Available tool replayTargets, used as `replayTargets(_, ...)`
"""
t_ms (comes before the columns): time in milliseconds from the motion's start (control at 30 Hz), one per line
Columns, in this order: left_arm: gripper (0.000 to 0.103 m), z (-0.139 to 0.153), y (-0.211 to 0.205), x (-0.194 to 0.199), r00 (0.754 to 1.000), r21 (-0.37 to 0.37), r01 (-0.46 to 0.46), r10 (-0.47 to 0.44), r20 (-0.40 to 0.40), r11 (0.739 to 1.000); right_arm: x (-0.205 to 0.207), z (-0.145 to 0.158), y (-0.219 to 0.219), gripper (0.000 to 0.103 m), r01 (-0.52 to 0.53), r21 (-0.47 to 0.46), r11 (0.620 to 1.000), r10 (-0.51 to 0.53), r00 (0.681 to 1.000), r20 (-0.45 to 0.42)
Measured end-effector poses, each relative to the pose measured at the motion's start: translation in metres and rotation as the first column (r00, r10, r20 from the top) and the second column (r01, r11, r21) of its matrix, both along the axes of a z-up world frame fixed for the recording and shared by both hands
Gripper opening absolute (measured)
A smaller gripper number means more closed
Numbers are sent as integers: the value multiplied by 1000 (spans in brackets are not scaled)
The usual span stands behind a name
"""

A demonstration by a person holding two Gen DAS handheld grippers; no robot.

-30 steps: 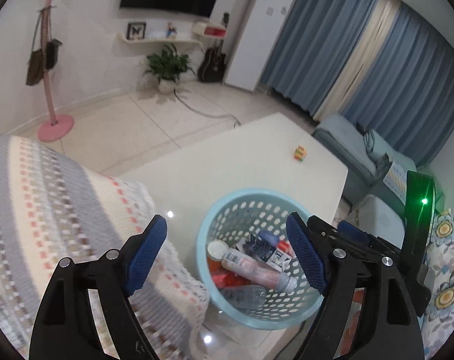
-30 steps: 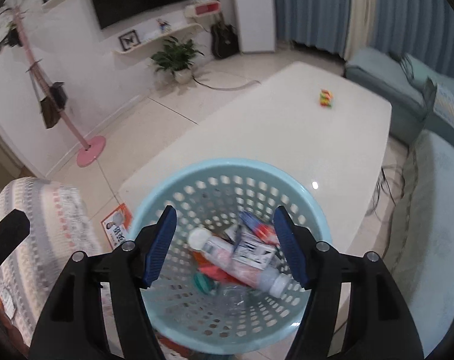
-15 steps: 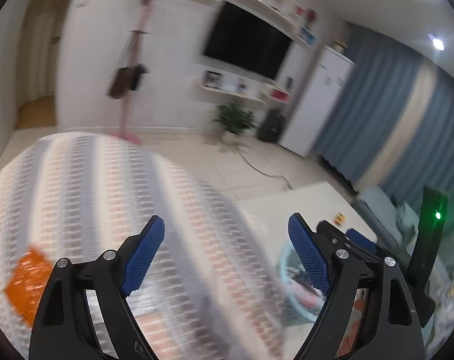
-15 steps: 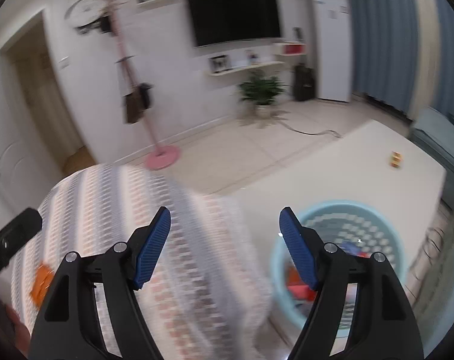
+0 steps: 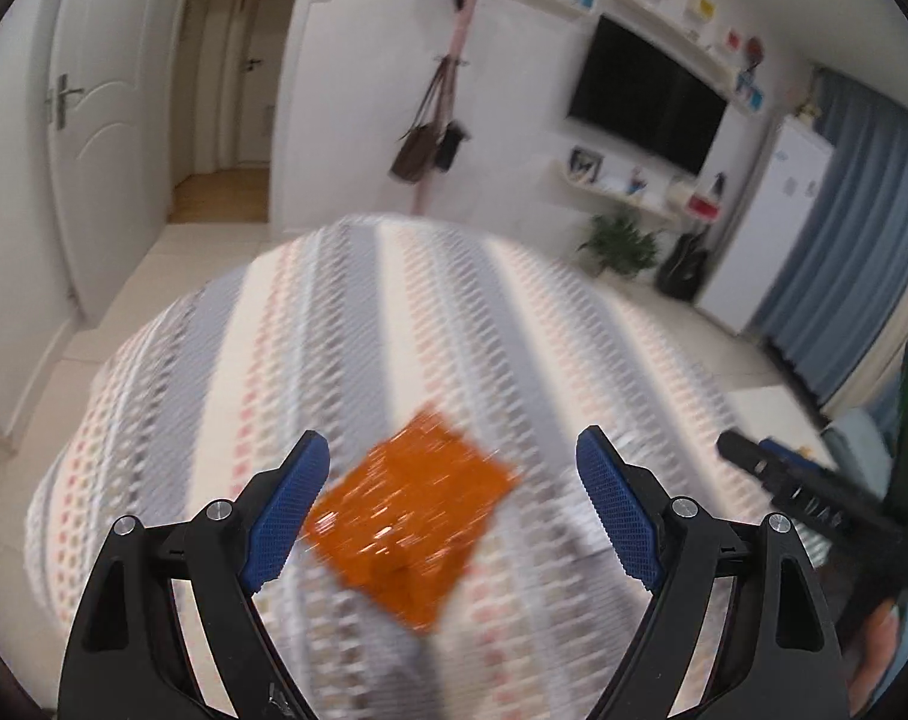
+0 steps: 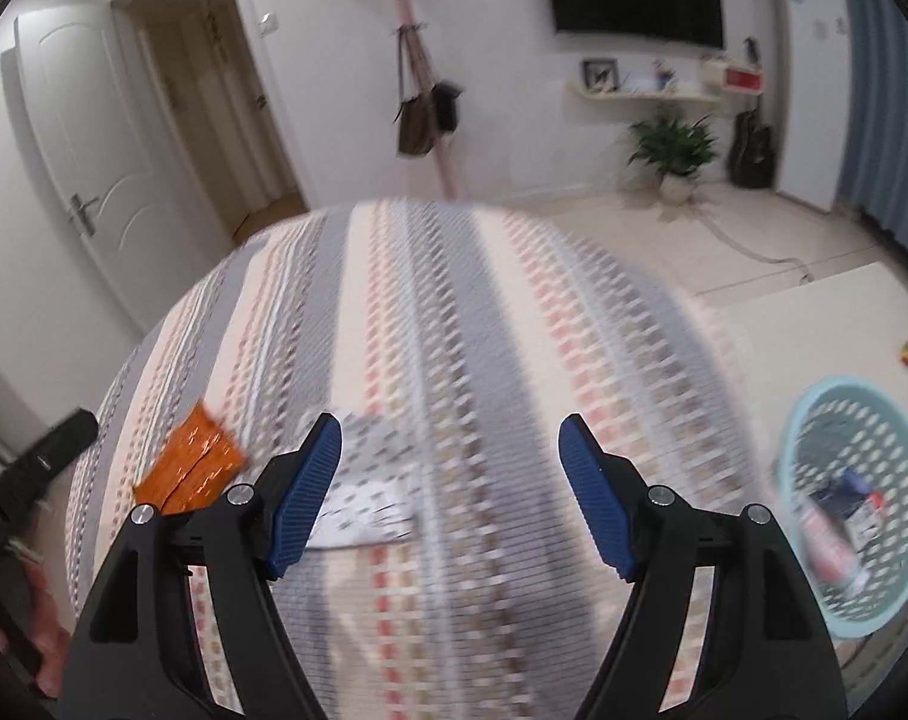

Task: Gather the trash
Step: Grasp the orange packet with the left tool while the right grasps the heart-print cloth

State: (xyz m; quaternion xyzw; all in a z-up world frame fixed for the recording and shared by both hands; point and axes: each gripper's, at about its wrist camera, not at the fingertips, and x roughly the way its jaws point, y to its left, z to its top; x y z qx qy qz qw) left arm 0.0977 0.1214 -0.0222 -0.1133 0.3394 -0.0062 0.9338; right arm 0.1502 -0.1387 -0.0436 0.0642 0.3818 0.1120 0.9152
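Both grippers stand wide and empty: the left gripper (image 5: 454,507) hovers over an orange wrapper (image 5: 409,525) lying on the striped cover (image 5: 394,330), the right gripper (image 6: 451,495) over a pale printed sheet (image 6: 364,510), probably paper. Off to the right, the blue basket (image 6: 814,414) already holds bottles and packets. Those two pieces remain. Motion blur smears the wrapper's print.

Motion blur smears the striped cover (image 5: 346,360) and orange wrapper (image 5: 412,516) — the blue basket (image 6: 862,516) is cut off at the frame's edge.
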Motion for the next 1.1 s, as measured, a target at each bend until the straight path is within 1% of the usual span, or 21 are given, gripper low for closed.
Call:
replayTargets(67, 82, -12, 9, -1, 1000, 15, -2, 3, -25, 1000, 5, -12, 13, 71, -19, 8, 1000, 19, 999, -38)
replayTargets(167, 82, -29, 6, 1, 997, 43, 37, -33, -76, 998, 8, -29, 26, 77, -32, 10, 999, 33, 997, -75)
replayTargets(200, 82, -34, 3, 2, 996, 68, 38, -32, -89, 997, 10, -35, 30, 77, -36, 13, 999, 36, 996, -86)
replayTargets(267, 82, -40, 1, 0, 997, 108, 22, -13, -81, 994, 16, -47, 39, 78, -54, 18, 998, 56, 992, -111)
replayTargets(333, 82, -44, -2, -2, 997, 116, 25, -16, -78, 993, 15, -48, 45, 77, -56, -25, 998, 54, 993, -102)
replayTargets(433, 82, -49, -7, -7, 995, 145, 41, -28, -93, 989, 17, -46, 57, 77, -92, -55, 994, 86, 991, -98)
replayTargets(500, 82, -49, -13, -7, 994, 163, 69, -54, -95, 984, 15, -49, 65, 78, -92, -116, 989, 80, 992, -100)
replayTargets(567, 82, -55, -18, -4, 990, 174, 98, -78, -120, 980, 15, -49, 69, 78, -99, -153, 983, 84, 992, -98)
replayTargets(600, 82, -59, -21, 0, 985, 188, 110, -81, -154, 976, 15, -50, 71, 78, -100, -166, 981, 84, 992, -98)
replayTargets(633, 81, -62, -21, 2, 982, 194, 113, -80, -169, 974, 15, -50, 72, 79, -102, -174, 979, 86, 991, -99)
replayTargets(733, 81, -63, -21, 4, 981, 202, 113, -77, -179, 973, 18, -51, 75, 80, -110, -190, 976, 92, 990, -103)
replayTargets(867, 68, -62, -17, 1, 985, 202, 77, -43, -166, 976, 20, -50, 77, 79, -113, -196, 974, 94, 990, -104)
replayTargets(900, 65, -62, -17, 0, 985, 207, 75, -41, -165, 976, 19, -50, 79, 74, -117, -197, 973, 98, 990, -101)
replayTargets(933, 63, -63, -19, -1, 986, 213, 78, -43, -163, 974, 18, -50, 81, 73, -121, -201, 972, 104, 990, -96)
replayTargets(967, 54, -62, -19, -2, 986, 221, 82, -48, -158, 972, 17, -50, 82, 70, -118, -213, 970, 102, 991, -88)
replayTargets(1000, 48, -62, -22, -3, 987, 229, 87, -53, -151, 970, 15, -50, 83, 63, -116, -218, 969, 101, 992, -80)
replayTargets(1033, 47, -61, -24, -5, 988, 238, 84, -49, -149, 968, 14, -49, 83, 62, -121, -219, 968, 107, 992, -74)
replayTargets(1100, 44, -60, -25, -5, 988, 235, 79, -46, -145, 969, 13, -48, 81, 53, -113, -212, 971, 100, 992, -71)
